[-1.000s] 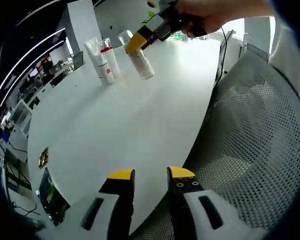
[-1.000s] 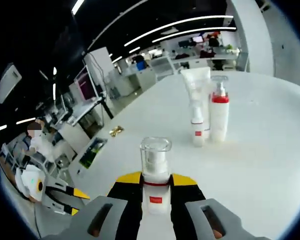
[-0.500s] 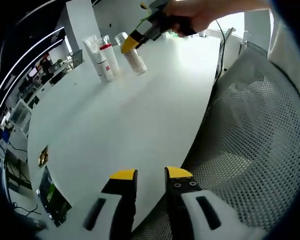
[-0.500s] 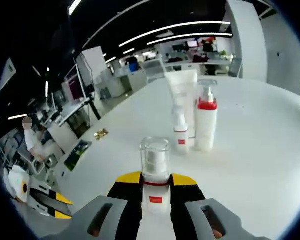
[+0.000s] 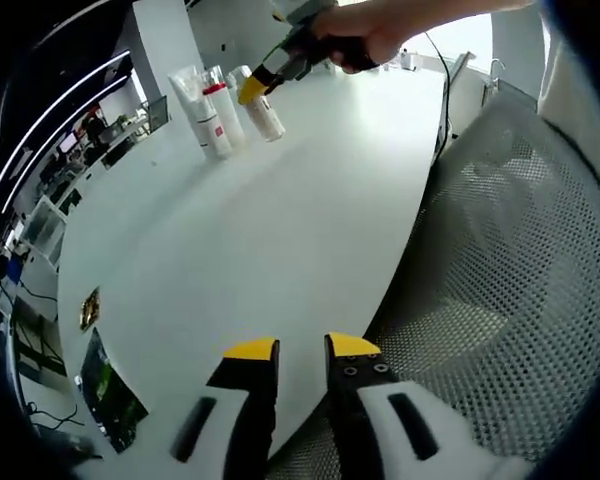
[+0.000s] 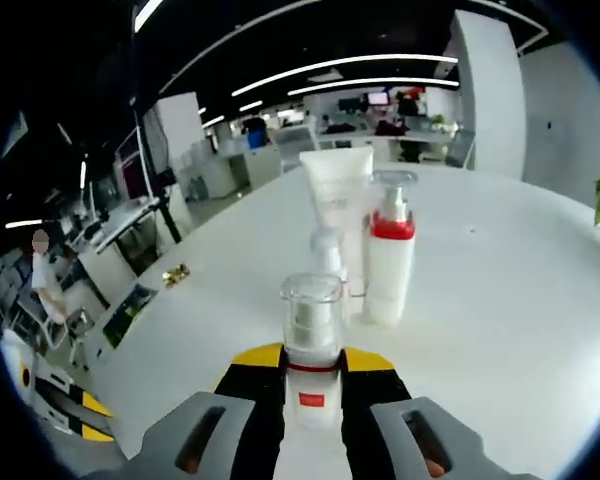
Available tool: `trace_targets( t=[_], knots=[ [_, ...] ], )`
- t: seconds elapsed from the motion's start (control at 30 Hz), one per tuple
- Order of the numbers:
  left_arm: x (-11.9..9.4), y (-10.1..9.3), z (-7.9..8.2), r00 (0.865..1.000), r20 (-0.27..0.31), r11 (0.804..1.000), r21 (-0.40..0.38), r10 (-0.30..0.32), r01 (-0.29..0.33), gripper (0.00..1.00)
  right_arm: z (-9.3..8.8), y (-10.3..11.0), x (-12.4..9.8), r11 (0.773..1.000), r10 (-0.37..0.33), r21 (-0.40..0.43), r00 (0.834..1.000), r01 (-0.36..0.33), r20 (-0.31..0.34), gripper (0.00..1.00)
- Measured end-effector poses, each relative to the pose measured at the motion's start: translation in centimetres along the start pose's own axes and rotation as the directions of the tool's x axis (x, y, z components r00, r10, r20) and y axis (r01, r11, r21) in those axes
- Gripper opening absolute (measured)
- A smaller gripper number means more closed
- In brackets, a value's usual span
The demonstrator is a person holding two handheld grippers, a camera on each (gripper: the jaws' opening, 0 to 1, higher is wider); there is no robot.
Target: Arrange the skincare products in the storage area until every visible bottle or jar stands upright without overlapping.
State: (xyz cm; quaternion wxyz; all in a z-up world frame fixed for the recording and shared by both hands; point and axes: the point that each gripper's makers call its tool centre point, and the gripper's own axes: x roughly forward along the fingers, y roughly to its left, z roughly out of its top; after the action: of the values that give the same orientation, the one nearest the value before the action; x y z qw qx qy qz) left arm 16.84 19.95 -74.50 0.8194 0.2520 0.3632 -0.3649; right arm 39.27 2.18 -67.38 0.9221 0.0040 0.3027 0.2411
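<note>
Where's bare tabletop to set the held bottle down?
Right tongs grip a clear-capped bottle. Bare white table lies right of the red-collared pump bottle, and between that cluster and the near edge by the left tongs. Crowded: tube, small bottle and pump bottle stand close together.

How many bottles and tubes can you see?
4: a pump bottle in the right hand-held gripper, and on the table a tube, a red-collared bottle and a small bottle, partly hidden.
</note>
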Motion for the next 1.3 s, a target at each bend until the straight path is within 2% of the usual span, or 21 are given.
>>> trace_targets(
  t=[0.37, 0.67, 0.73, 0.83, 1.1, 1.23, 1.3],
  knots=[
    [0.1, -0.1, -0.3, 1.0, -0.014, 1.0, 0.005, -0.005, 0.005, 0.12, -0.4, -1.2, 1.1, 0.999, -0.03, -0.017, 1.0, 0.03, -0.001, 0.17],
    [0.2, -0.2, -0.5, 1.0, -0.022, 1.0, 0.005, -0.01, 0.01, 0.11, -0.8, -2.2, 2.1, 0.994, -0.057, -0.093, 0.998, 0.057, 0.001, 0.17],
    [0.2, -0.2, -0.5, 1.0, -0.024, 1.0, 0.004, -0.012, 0.012, 0.11, -0.3, -2.5, 2.3, 0.992, -0.068, -0.107, 0.997, 0.07, 0.026, 0.17],
    [0.2, -0.2, -0.5, 1.0, -0.027, 1.0, 0.004, -0.015, 0.015, 0.1, 0.6, -2.7, 2.8, 0.995, -0.069, -0.071, 0.995, 0.074, 0.075, 0.17],
    [0.2, -0.2, -0.7, 0.999, -0.034, 1.0, 0.004, -0.017, 0.017, 0.1, 1.5, -3.0, 4.0, 0.996, -0.074, -0.046, 0.987, 0.082, 0.14, 0.16],
    [0.2, -0.2, -0.8, 0.999, -0.039, 1.0, 0.002, -0.016, 0.017, 0.1, 2.5, -3.3, 4.2, 0.996, -0.085, 0.012, 0.969, 0.084, 0.234, 0.17],
    [0.2, -0.2, -0.8, 0.999, -0.04, 1.0, 0.003, -0.017, 0.017, 0.09, 2.0, -3.7, 4.3, 0.993, -0.106, -0.019, 0.969, 0.113, 0.222, 0.17]
  ],
)
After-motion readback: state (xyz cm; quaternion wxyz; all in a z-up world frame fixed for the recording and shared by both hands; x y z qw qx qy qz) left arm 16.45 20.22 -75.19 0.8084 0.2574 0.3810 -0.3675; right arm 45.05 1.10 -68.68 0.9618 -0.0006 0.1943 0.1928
